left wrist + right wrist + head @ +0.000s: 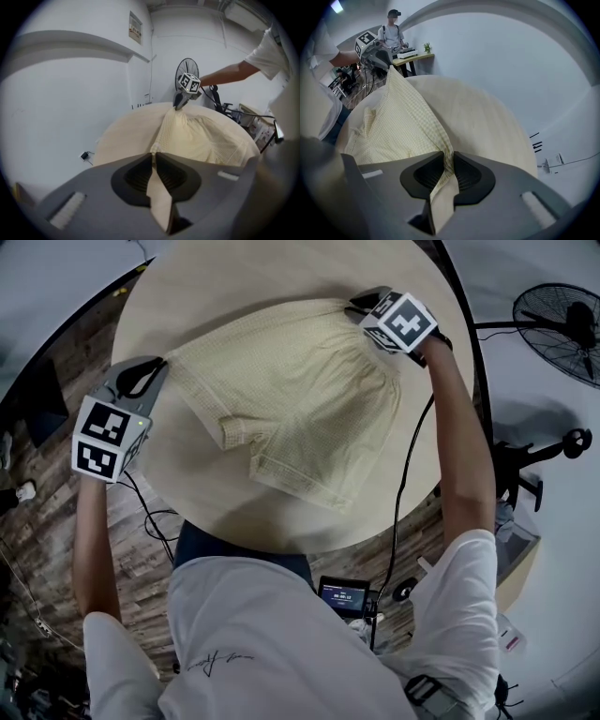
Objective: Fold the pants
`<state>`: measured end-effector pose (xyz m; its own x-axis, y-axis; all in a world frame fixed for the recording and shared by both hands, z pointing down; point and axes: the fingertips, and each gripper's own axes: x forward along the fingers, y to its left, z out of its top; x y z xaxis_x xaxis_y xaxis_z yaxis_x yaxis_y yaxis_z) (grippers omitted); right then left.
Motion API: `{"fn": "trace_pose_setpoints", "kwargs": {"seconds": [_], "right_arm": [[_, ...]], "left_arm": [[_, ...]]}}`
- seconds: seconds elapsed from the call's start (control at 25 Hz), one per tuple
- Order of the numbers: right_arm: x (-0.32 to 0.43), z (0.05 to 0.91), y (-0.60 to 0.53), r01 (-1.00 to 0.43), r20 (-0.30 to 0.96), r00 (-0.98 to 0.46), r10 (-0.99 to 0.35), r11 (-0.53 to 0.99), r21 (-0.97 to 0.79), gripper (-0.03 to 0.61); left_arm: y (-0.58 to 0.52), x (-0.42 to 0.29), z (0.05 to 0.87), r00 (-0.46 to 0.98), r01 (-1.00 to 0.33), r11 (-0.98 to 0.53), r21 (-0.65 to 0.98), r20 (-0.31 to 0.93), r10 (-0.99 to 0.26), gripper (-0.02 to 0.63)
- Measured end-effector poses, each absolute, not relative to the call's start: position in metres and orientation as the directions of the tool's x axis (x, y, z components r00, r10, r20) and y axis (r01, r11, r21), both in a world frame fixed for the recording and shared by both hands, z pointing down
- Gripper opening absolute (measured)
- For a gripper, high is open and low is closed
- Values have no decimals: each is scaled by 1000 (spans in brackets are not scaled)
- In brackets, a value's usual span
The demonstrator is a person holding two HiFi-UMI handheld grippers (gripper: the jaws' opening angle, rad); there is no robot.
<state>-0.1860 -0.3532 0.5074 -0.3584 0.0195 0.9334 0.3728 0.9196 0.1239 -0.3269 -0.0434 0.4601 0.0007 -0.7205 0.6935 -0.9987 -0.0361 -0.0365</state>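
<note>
the pants point(300, 399), pale yellow with a fine check, lie spread on the round, light wooden worktop point(187, 493). their waistband runs along the side away from the person and the two short legs point back toward the person's body.

the left hand-held gripper point(155, 371) is at the left end of the waistband. in the left gripper view its jaws are clamped on a strip of that cloth, which passes between the ribbed pads and out behind them. the right hand-held gripper point(361, 306) is at the other end of the waistband, near the worktop's far edge. its jaws are likewise closed on a fold of the checked cloth, with the pads pressing it from both sides.

the waistband is drawn taut between the two hand-held grippers and sits raised at both corners. the cloth slopes down from each pair of jaws to the worktop, where the legs and their hems rest flat.

a standing fan point(562, 329) is off to the right, beyond the worktop, over a wood-patterned floor point(56, 512).
</note>
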Motion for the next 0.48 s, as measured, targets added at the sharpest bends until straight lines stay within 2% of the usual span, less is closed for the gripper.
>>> {"fn": "trace_pose_setpoints", "kwargs": {"seconds": [0.28, 0.48], "right_arm": [[-178, 494, -352, 349, 920, -392, -2, 925, 150, 61], [-169, 488, -351, 344, 920, -390, -35, 922, 180, 58]], "left_arm": [[-41, -297, 446, -24, -975, -139, -172, 707, -707, 87], [-39, -263, 433, 23, -973, -171, -153, 677, -736, 87]]}}
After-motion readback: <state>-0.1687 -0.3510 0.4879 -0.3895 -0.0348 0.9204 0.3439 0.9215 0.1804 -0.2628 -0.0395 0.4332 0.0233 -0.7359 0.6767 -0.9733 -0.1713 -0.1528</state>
